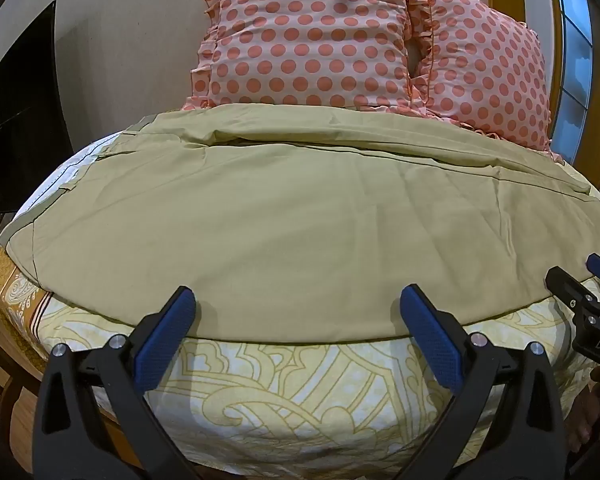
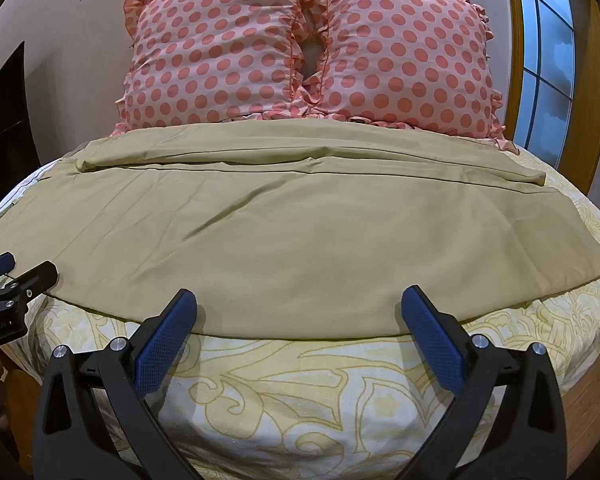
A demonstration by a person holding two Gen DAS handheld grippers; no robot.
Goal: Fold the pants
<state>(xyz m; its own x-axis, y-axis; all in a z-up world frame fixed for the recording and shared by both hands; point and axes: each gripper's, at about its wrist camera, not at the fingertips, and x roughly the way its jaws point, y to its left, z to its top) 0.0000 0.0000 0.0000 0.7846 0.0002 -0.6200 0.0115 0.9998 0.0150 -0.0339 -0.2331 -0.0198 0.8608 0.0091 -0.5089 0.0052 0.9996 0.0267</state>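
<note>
bedroom: bed with yellow paisley sheet, two polka-dot pillows at far end, window right. khaki pants spread flat crosswise on bed. left gripper and right gripper at near hem, jaws wide, empty. judged: first fold not yet begun; next, pinch near edge.

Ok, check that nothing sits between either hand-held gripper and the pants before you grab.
Nothing visible does. The left hand-held gripper and right hand-held gripper both hang open at the near edge of the khaki pants, with only bare bedsheet below them.
</note>
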